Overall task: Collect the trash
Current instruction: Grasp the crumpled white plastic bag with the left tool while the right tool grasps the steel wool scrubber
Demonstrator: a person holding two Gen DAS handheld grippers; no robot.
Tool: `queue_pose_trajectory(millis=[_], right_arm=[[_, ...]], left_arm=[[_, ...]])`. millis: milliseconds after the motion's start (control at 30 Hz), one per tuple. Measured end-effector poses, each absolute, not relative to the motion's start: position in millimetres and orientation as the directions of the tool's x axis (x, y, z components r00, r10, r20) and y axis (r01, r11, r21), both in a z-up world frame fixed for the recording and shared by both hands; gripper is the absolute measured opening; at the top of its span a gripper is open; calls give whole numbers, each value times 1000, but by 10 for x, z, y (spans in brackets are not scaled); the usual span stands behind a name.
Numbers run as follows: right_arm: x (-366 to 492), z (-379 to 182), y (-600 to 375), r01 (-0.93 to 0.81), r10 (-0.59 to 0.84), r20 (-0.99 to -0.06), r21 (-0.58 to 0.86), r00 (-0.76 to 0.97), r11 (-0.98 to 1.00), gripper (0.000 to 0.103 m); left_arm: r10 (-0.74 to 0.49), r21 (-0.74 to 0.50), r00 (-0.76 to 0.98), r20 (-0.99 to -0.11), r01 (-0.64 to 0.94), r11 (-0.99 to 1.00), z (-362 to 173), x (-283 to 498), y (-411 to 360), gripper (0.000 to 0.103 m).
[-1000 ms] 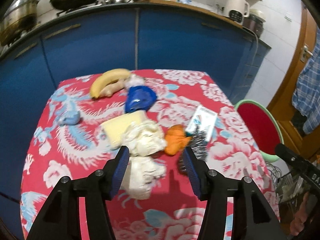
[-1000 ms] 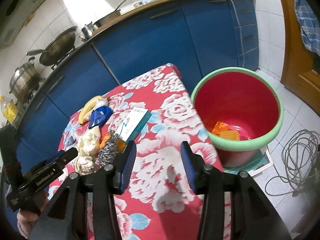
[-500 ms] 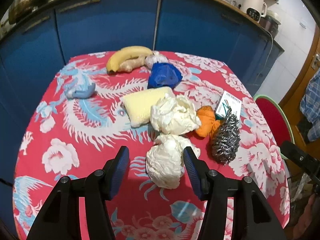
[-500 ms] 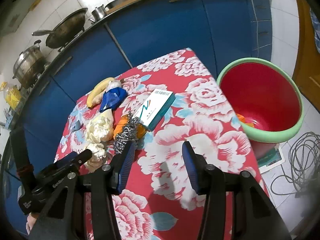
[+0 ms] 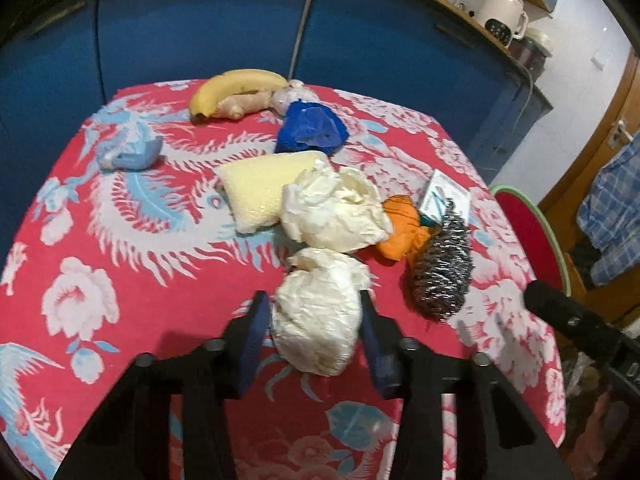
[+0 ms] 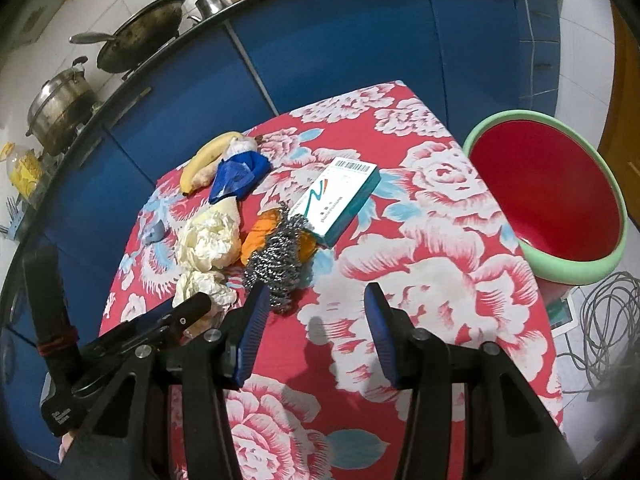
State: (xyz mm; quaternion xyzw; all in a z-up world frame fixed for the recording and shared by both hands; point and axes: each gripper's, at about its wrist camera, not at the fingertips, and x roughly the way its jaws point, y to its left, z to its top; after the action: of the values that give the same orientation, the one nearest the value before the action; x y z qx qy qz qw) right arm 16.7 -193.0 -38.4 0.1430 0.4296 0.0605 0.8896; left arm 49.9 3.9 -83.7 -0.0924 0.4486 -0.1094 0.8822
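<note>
The left hand-held gripper [image 5: 314, 320] tilts steeply down, its jaws closing around a paper wad [image 5: 316, 312] that sits between them, pads about touching its sides. The right hand-held gripper [image 6: 314, 332] also tilts down, jaws partly apart with nothing between them.

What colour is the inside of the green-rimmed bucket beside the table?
Red; the bucket shows best in the right wrist view.
</note>
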Motion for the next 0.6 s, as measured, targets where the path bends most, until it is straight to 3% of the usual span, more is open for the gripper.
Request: queue_pose_trajectory(millis=[600], right_arm=[[435,-544,-1531,-55,237,-784,252,574,966,51]], left_arm=[[-217,-258,642,-735,30,966,-549,351,409,35]])
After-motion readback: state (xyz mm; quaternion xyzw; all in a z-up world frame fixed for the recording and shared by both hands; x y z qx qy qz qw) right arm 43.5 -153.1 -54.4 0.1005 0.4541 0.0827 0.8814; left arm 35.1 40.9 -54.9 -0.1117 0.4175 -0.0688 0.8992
